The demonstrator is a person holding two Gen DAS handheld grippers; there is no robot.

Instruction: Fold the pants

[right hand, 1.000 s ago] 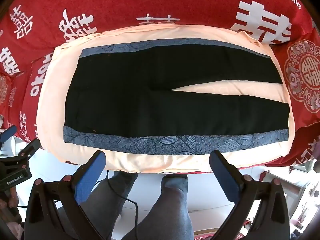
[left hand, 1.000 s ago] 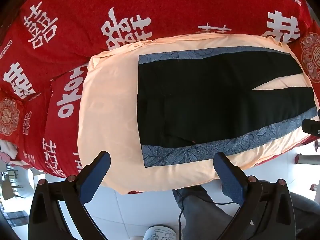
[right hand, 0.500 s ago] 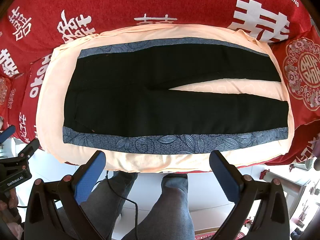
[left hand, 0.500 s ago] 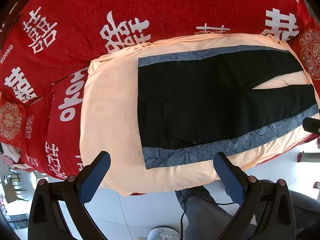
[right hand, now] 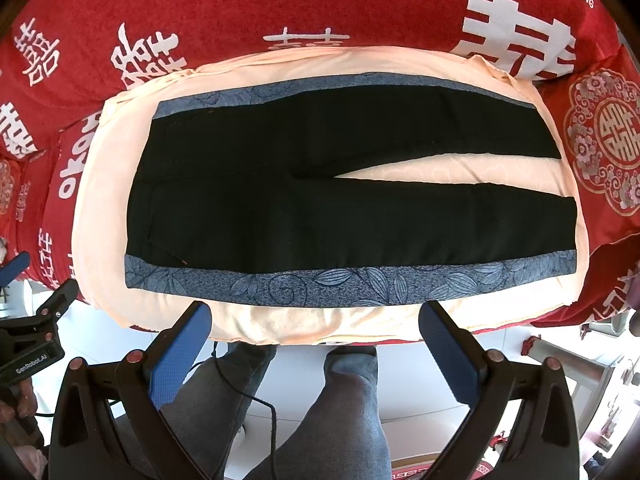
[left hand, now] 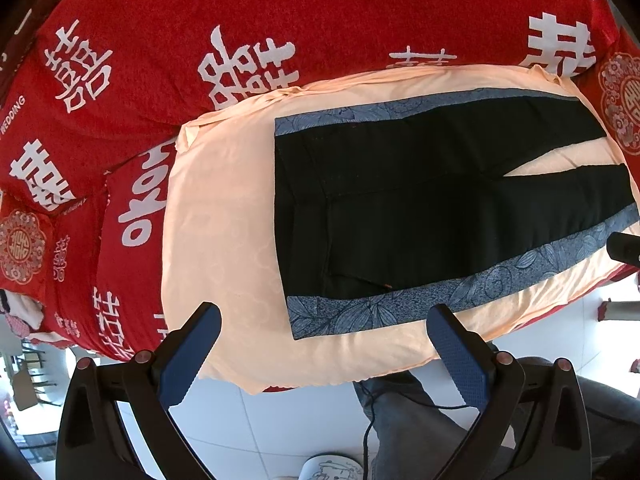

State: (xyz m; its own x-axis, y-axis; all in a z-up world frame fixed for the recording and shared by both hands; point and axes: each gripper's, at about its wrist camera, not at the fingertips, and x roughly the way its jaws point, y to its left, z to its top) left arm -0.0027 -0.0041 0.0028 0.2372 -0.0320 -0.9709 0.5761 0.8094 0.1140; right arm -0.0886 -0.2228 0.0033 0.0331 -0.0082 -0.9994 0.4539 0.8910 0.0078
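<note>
Black pants (left hand: pixel 400 208) (right hand: pixel 320 200) with blue leaf-patterned side stripes lie flat on a peach cloth (left hand: pixel 224 220) (right hand: pixel 304 324), waistband to the left, both legs spread apart toward the right. My left gripper (left hand: pixel 324 344) hovers open near the waistband's near corner, above the cloth's front edge. My right gripper (right hand: pixel 316 344) is open too, hanging in front of the near leg's blue stripe (right hand: pixel 320 284), not touching it. Neither gripper holds anything.
A red bedspread (left hand: pixel 200 40) (right hand: pixel 320 0) with white characters surrounds the peach cloth. A person's legs in grey jeans (right hand: pixel 320 420) stand on white floor tiles below the bed edge. The left gripper's body (right hand: pixel 28 344) shows at the right view's left edge.
Both views have shifted slightly; the pants sit a little lower and closer in the frames. The pants have not moved and both grippers stay open.
</note>
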